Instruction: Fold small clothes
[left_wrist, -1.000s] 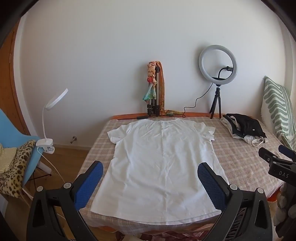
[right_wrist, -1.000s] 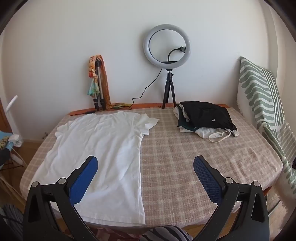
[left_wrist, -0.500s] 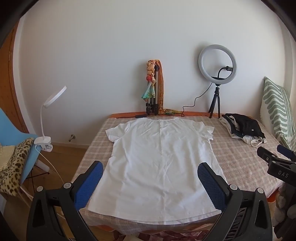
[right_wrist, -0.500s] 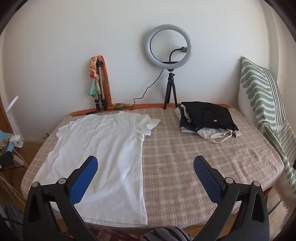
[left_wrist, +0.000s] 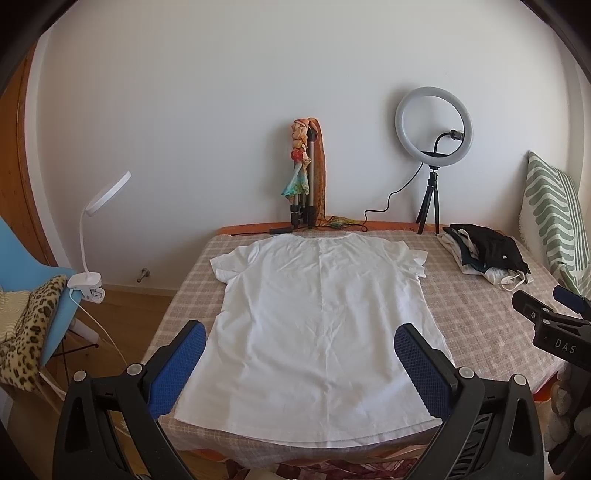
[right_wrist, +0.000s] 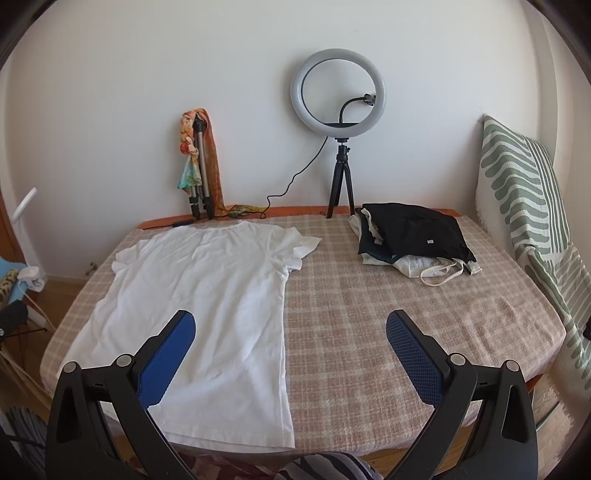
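The left gripper (left_wrist: 300, 363) hangs with its jaws spread wide and nothing between them, above the near hem of the white T-shirt (left_wrist: 317, 317); the right gripper (right_wrist: 290, 349) is just as wide and empty, off the shirt's right edge over bare tablecloth (right_wrist: 406, 295). The shirt lies flat on the table, spread out with its hem toward the person and its collar toward the wall, both short sleeves out to the sides. It looks like thin cotton knit, light and limp, faintly creased, so it should sag from any single pinch and may drag on the coarse checked cloth rather than slide. The best holds are probably the two hem corners or a sleeve and the hem corner below it, where an edge lets a pad get under. Which face is up is hard to tell at this range. At the far right a small pile of clothes (right_wrist: 413, 236) sits, a black piece on top of pale ones, well apart from the shirt. The pads (left_wrist: 177, 373) are blue and finely ribbed, which should hold thin fabric well.
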